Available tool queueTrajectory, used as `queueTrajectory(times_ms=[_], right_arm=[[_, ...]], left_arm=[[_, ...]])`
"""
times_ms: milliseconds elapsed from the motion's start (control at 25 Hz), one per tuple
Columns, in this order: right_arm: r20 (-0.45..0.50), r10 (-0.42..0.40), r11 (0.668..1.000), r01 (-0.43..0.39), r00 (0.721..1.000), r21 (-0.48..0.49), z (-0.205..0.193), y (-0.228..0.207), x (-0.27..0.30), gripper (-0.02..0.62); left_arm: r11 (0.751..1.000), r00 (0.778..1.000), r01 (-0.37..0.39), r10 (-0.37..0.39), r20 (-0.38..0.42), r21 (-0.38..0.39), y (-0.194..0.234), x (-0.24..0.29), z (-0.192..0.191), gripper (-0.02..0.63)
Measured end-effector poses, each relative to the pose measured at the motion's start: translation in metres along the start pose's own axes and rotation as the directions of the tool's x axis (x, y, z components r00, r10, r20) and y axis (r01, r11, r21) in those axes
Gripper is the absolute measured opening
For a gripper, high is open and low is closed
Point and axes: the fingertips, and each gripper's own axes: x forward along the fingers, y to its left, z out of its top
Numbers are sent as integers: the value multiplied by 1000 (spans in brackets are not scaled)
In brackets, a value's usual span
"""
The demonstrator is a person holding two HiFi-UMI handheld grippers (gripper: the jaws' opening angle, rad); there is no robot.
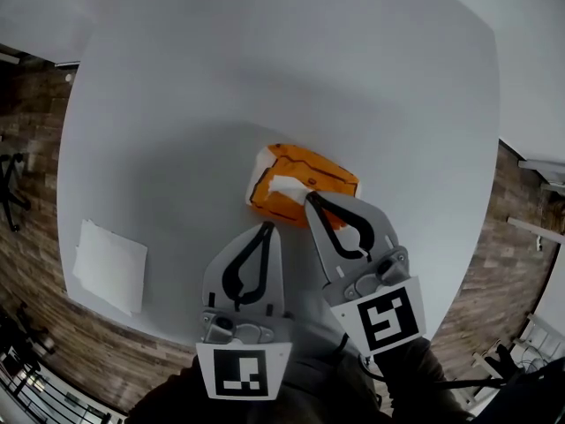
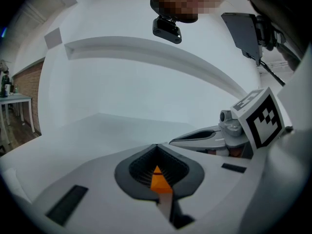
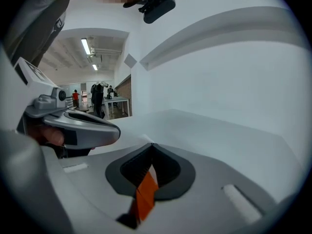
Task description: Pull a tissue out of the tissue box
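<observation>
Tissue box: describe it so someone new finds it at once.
On the white table, look to the near middle. The orange tissue box sits there, a white tissue poking from its top. It is the table's only coloured thing; its one neighbour, a flat white sheet at the left edge, is plain.

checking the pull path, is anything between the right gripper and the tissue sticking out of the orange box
Nothing visible does. The right gripper, jaws together, has its tips right at the tissue poking from the tissue box. The left gripper sits at the box's near edge, off to the side.
</observation>
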Motion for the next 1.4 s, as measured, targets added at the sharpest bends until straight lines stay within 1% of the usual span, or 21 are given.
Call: queueTrajectory(times_ms=[160,240,440,600,760,1000,1160,1400], right_arm=[[16,12,1000,-13,1000,19,3,2,-1,3],[38,14,1000,-15,999,26,9,3,-5,3],[91,26,1000,-27,996,15,30,8,-18,3],[135,29,999,-31,990,12,45,12,-28,3],[176,26,1000,-25,984,-7,62,20,-39,3],[228,25,999,-19,973,-28,85,24,-56,3],[259,25,999,-13,966,-45,99,29,-69,3],[303,42,997,-20,952,-74,127,46,-89,3]], left_arm=[[1000,1000,14,-14,-5,-1,-2,5,-3,0],[1000,1000,21,-21,-7,4,-3,8,-5,0],[999,999,42,-42,-30,13,-7,18,-10,0],[998,998,55,-54,-33,24,-8,22,-12,0],[998,998,52,-52,-31,20,-5,19,-14,0],[998,999,43,-43,-1,36,-10,12,2,0],[999,999,32,-33,34,41,-15,-1,18,0],[1000,996,-3,3,91,-6,-18,-40,43,0]])
